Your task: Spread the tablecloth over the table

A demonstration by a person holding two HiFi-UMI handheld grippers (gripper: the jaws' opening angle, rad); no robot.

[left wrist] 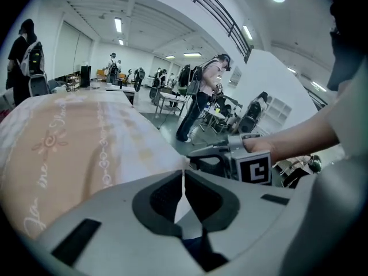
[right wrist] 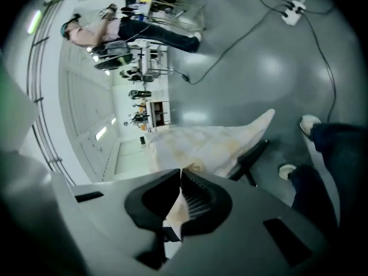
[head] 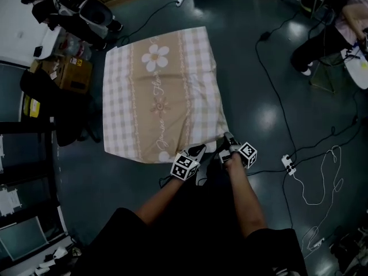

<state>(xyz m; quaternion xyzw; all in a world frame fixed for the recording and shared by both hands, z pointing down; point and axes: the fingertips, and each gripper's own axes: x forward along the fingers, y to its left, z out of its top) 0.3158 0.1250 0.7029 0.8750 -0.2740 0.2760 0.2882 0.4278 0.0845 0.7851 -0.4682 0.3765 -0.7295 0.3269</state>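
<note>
Pinching tablecloth (head: 161,91): left tongs (left wrist: 183,180), right tongs (right wrist: 180,181)

The tablecloth (head: 161,91) hides the table completely in the head view, and its near right corner is lost beneath the left gripper (head: 198,151) and the right gripper (head: 227,140). At the far right, a seated person (head: 322,48) is cut off by the picture's edge. In the left gripper view, the people (left wrist: 198,96) standing far off in the hall are too small to tell what they are doing.
</note>
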